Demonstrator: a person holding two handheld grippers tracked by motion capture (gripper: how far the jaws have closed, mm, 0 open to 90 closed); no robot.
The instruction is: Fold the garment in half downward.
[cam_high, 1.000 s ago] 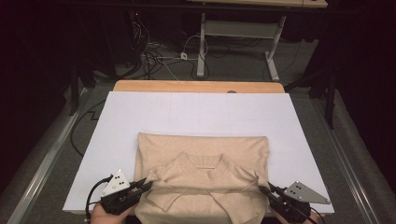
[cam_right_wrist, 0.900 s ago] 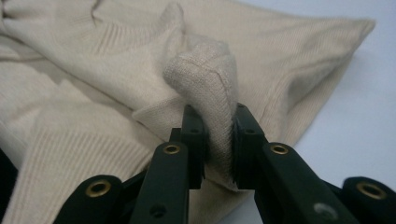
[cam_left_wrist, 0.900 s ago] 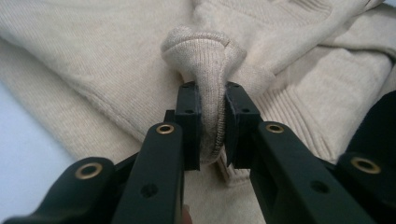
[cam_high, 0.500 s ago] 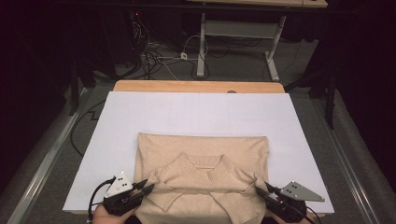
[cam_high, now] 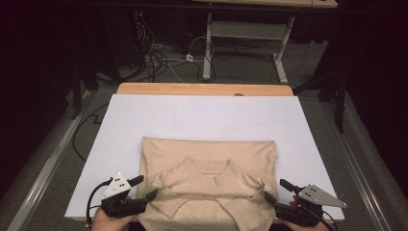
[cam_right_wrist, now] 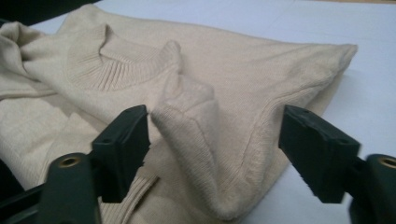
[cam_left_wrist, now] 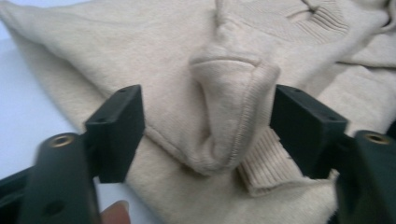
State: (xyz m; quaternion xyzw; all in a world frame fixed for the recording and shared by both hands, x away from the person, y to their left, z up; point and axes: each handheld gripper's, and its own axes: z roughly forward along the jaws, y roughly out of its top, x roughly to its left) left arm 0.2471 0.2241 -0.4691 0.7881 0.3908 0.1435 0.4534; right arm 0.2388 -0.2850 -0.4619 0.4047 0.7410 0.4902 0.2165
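Observation:
A beige knitted sweater (cam_high: 209,187) lies folded on the white sheet (cam_high: 202,115), collar up and sleeves crossed at the near edge. My left gripper (cam_high: 146,186) sits at its near left corner and my right gripper (cam_high: 275,189) at its near right corner. Both pairs of jaws have just been opening. In the left gripper view the left gripper (cam_left_wrist: 205,126) stands open around a raised fold of sweater (cam_left_wrist: 233,107). In the right gripper view the right gripper (cam_right_wrist: 215,149) is open too, and a pinched-up fold (cam_right_wrist: 187,135) stands beside one jaw without being pressed.
The white sheet covers a wooden table whose far edge (cam_high: 202,89) shows bare. Beyond it, cables (cam_high: 163,60) lie on the floor under a desk frame (cam_high: 250,33). Metal rails (cam_high: 43,168) run along both sides of the table.
Both grippers' jaws have spread apart and let go of the sweater's near corners. The hands have stayed almost where they were. The sweater lies unchanged.

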